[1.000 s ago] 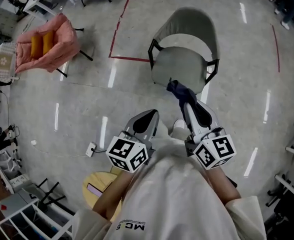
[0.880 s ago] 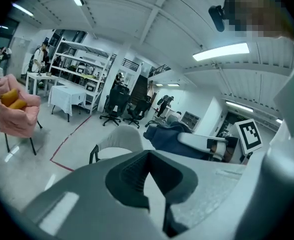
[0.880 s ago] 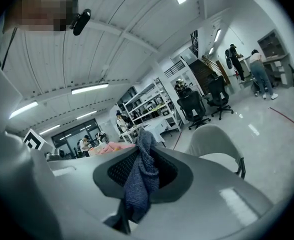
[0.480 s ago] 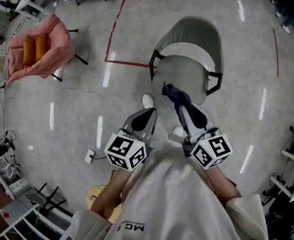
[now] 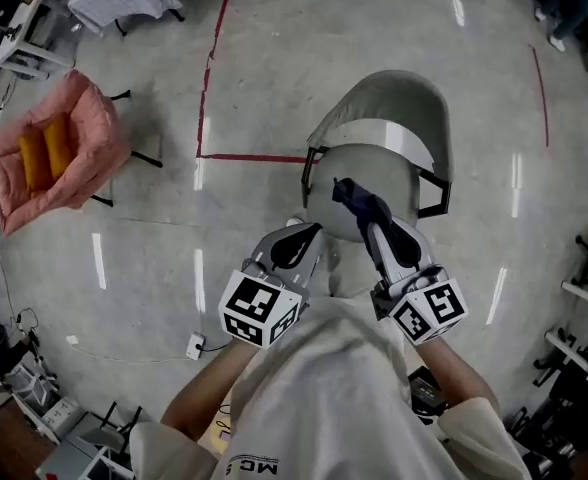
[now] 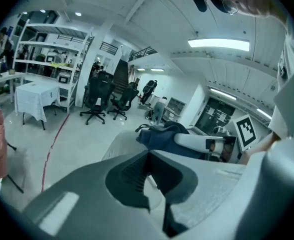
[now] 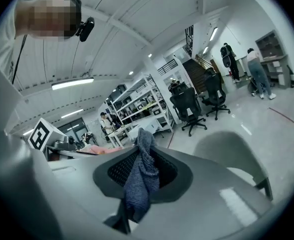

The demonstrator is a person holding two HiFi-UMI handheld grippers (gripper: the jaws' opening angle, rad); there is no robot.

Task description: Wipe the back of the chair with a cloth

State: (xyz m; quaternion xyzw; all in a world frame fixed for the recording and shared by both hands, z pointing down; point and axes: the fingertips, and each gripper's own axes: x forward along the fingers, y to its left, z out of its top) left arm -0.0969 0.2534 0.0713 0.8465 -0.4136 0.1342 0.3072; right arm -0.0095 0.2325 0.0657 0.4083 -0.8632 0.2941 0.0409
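Right gripper (image 5: 371, 224) is clamping the cloth (image 5: 358, 198) at its bunched middle, looking limp and light; left gripper (image 5: 299, 238) is hanging closed, empty.

A dark blue knitted cloth (image 7: 141, 176) is held bunched between the closed jaws of the right gripper (image 5: 366, 212). In the head view it is seen over the seat of the chair (image 5: 389, 103). The chair is a grey shell with black side frames, stood upright, its curved back on the far side.
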